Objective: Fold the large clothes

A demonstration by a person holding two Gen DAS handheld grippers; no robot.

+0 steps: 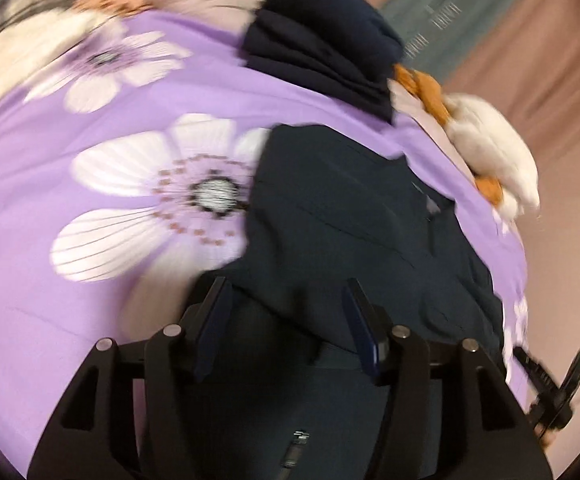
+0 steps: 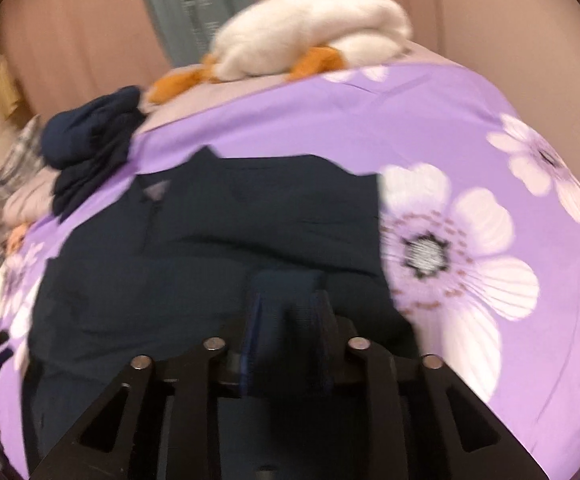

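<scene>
A large dark navy garment lies spread on a purple flowered bedsheet; it also shows in the right wrist view. My left gripper is open, its fingers wide apart over the garment's near edge with nothing between them. My right gripper is shut on a fold of the dark navy garment at its near edge. Both views are blurred by motion.
A stack of folded dark navy clothes sits at the far side of the bed. A white plush duck with orange feet lies near the bed's edge. A pink curtain hangs behind. The other gripper's handle shows at right.
</scene>
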